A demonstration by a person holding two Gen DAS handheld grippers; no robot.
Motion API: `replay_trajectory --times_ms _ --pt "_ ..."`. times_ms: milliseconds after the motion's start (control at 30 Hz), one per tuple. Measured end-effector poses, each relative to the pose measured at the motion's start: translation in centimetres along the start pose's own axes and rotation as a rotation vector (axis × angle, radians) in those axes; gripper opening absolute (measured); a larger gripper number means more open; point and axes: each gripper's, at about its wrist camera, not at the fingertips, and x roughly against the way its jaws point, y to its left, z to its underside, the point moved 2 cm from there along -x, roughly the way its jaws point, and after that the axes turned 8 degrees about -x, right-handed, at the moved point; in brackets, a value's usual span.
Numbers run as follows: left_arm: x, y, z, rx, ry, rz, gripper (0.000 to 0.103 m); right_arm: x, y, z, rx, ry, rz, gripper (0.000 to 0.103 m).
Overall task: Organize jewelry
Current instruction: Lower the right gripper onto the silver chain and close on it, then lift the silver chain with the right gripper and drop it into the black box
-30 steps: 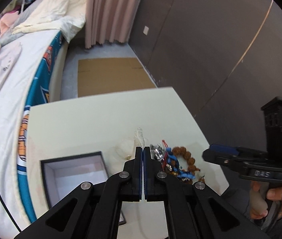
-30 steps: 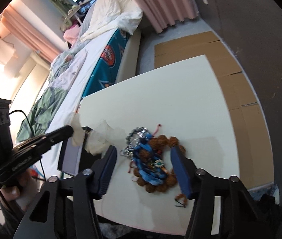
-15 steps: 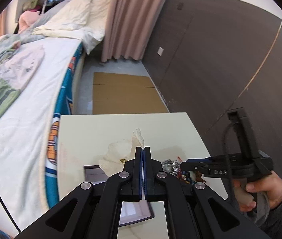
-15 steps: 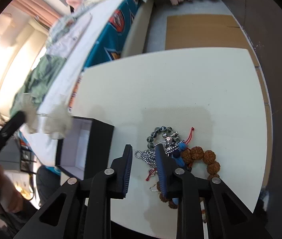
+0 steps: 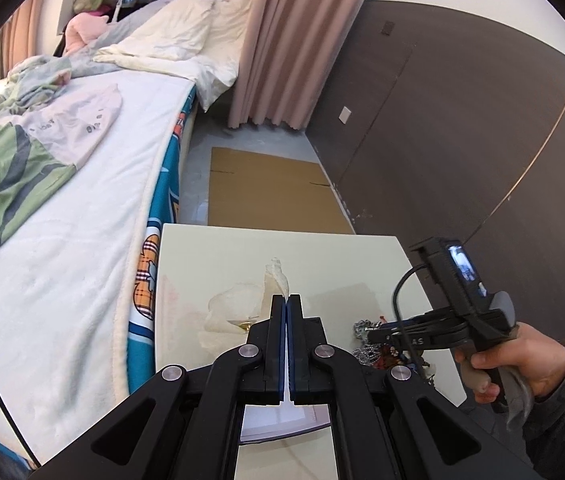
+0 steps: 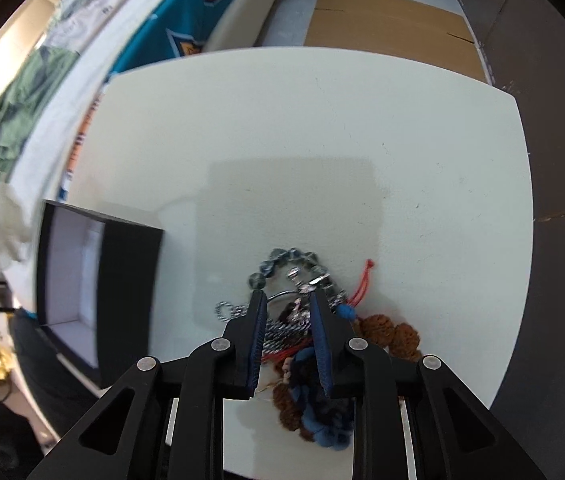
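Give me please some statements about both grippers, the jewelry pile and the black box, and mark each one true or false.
1. The left gripper is shut on a sheer pouch. True.
2. The right gripper is fully shut. False: its jaws stand apart over the jewelry pile.
3. The black box has its lid on. False: it is open, with a pale lining.
4. The brown bead bracelet lies in the pile. True.
5. The pile is inside the box. False: it lies on the white table.
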Motion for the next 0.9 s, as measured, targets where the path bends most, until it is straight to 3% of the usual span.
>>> replay_trajectory --times_ms 267,300,333,367,533,900 --pt "0.4 0.7 0.4 0.008 -0.004 -0.007 0.000 -1.2 -0.4 -0.6 0.005 0.021 0.088 0.023" --pt "0.5 0.8 0.4 0.010 -0.003 -0.008 0.000 -1.1 -0.5 -0.5 0.006 0.019 0.087 0.022" --pt "0.5 0.8 0.4 0.011 -0.003 -0.009 0.000 -1.0 -0.6 -0.5 0.009 0.008 0.087 0.011" --pt "0.6 0.9 0.5 0.010 -0.006 -0.011 0.000 -0.7 -0.7 -0.3 0.008 -0.003 0.084 0.011" --pt "0.9 1.1 0.3 0.013 -0.014 -0.017 0.000 1.9 -1.0 1.0 -0.006 -0.062 0.013 0.011" --pt "2.7 1.1 -0.6 0.004 -0.059 -0.022 0.000 12.5 1.0 2.3 0.025 -0.301 -0.119 0.011"
